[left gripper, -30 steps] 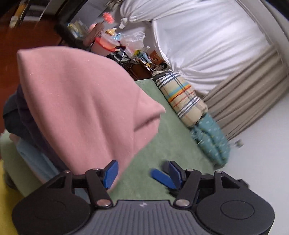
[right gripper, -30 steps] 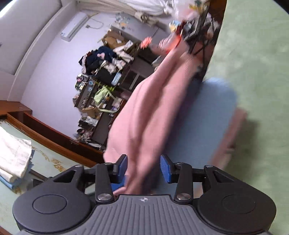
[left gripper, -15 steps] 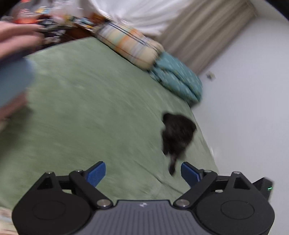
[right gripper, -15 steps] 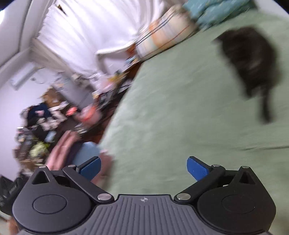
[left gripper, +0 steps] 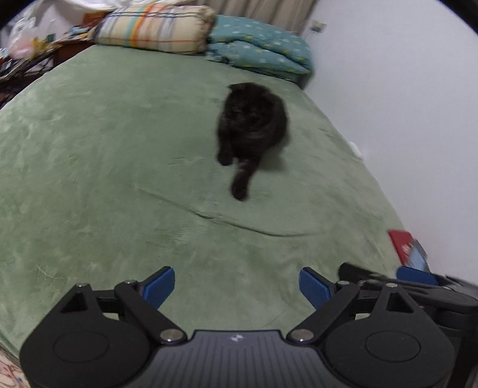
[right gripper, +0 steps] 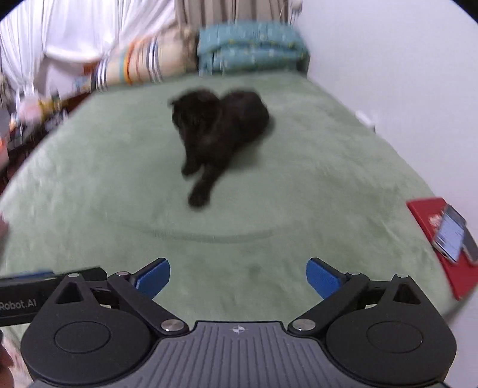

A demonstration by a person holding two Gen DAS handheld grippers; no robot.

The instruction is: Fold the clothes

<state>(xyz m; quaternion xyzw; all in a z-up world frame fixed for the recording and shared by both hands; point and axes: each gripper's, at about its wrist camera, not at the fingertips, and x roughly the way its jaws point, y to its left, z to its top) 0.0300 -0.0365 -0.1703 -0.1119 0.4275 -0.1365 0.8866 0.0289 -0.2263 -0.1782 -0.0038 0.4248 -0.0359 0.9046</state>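
Note:
No garment shows in either view now. My left gripper (left gripper: pixel 236 286) is open and empty, low over the green blanket (left gripper: pixel 104 167) on the bed. My right gripper (right gripper: pixel 238 279) is open and empty too, beside it over the same blanket (right gripper: pixel 298 209). The right gripper's body shows at the right edge of the left wrist view (left gripper: pixel 418 286), and the left gripper's side shows at the left edge of the right wrist view (right gripper: pixel 44 277).
A black cat (left gripper: pixel 251 125) lies on the blanket ahead of both grippers (right gripper: pixel 218 128). A striped pillow (left gripper: pixel 152 27) and a teal quilt (left gripper: pixel 257 50) sit at the bed's head. A red book with a phone (right gripper: pixel 448 235) lies at the right edge by the white wall.
Both grippers let go of the pink garment and opened wide. Both swung away from the folded pile towards the bed's middle, where the cat now lies ahead.

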